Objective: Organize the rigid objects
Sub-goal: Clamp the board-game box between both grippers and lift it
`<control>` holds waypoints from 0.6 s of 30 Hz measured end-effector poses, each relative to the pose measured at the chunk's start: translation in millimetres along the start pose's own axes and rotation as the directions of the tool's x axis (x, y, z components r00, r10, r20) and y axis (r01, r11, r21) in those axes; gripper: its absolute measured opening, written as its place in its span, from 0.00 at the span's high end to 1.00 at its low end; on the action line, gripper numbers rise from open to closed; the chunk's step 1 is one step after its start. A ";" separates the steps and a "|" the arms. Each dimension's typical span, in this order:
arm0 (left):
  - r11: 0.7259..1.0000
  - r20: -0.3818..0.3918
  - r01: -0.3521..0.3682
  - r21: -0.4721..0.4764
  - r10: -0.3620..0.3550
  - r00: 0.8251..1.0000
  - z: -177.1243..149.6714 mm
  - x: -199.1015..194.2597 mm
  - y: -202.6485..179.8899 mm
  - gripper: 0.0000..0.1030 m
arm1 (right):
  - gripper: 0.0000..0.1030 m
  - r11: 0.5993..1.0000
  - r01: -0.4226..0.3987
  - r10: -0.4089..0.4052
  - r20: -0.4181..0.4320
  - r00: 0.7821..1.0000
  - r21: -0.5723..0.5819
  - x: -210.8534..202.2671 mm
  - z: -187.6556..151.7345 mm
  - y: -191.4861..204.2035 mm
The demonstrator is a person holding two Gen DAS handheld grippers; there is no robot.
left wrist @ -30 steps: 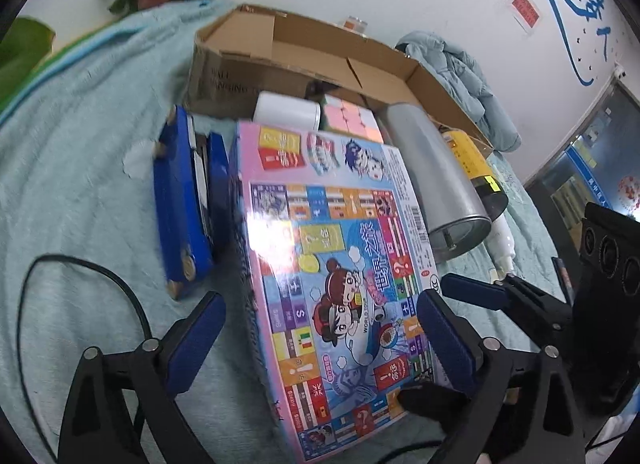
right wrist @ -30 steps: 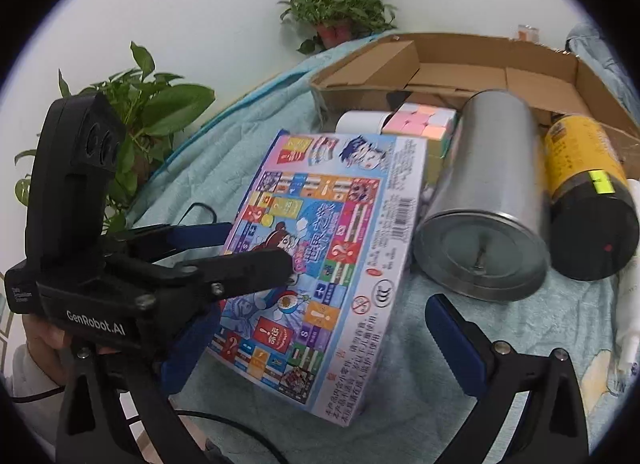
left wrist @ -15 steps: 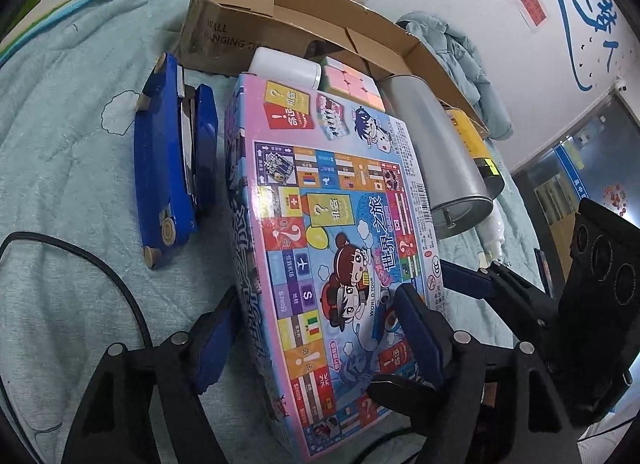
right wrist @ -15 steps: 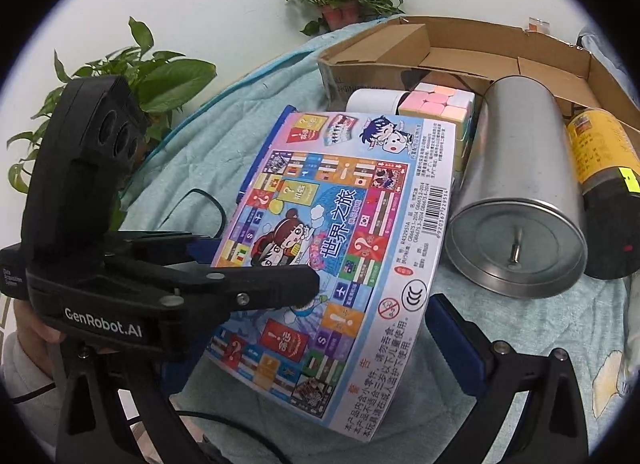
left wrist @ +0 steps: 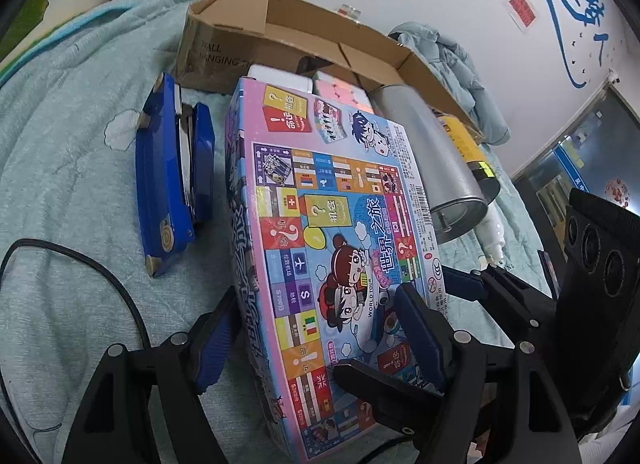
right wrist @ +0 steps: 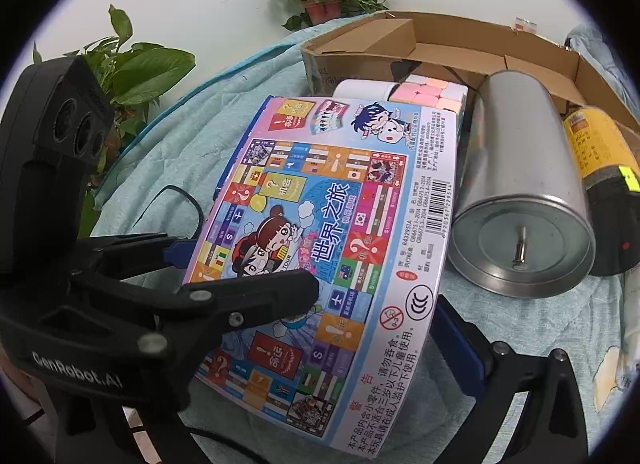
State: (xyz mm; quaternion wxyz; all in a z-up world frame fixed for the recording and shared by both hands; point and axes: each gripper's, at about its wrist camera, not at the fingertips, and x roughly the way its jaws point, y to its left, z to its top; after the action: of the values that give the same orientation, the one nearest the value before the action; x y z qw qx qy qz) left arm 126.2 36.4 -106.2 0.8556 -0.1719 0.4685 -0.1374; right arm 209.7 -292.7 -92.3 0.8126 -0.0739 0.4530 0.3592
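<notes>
Quilted pale-teal bedding (left wrist: 68, 152) is covering the bed, soft and puckered, with a white wall and potted plants behind. Lying on it, a flat glossy cardboard board-game box printed in pink and blue (left wrist: 332, 232) is running its long axis away from both cameras toward an open brown corrugated carton (left wrist: 280, 36). The left gripper (left wrist: 316, 328) is straddling the box's near end: its jaws have just been closing, and its blue pads are now pressing the left side wall and the printed lid, so it is gripping the box. The right gripper (right wrist: 376, 328) is sitting just beside the box's near right corner, only one blue finger (right wrist: 456, 344) showing, so I cannot tell its state. The left hand is plainly nearer for a lift. Right of the box, a smooth brushed-metal cylinder (right wrist: 520, 200) is lying alongside a yellow-and-black canister (right wrist: 600, 184); left, a hard blue plastic case (left wrist: 172, 180).
</notes>
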 end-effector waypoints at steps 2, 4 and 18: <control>1.000 0.028 -0.003 0.015 0.003 1.000 -0.3 -6.8 -5.9 0.28 | 0.02 1.000 0.015 -0.015 0.029 0.999 -0.006 -6.5 -0.7 3.3; 0.999 0.059 -0.010 0.033 0.008 0.998 2.6 -16.0 -13.0 0.28 | 0.02 0.999 0.039 -0.038 0.068 0.997 -0.012 -15.8 0.2 7.3; 0.983 0.269 -0.011 0.185 -0.039 0.962 60.7 -75.6 -77.7 0.28 | 0.02 0.985 0.175 -0.163 0.340 0.926 -0.004 -85.4 44.6 3.9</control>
State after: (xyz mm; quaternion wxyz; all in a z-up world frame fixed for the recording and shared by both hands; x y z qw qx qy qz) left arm 132.4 6.3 14.1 0.9229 -0.1125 0.3309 -0.1614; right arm 209.4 -314.2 1.7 0.9048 -0.0637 0.2923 0.3031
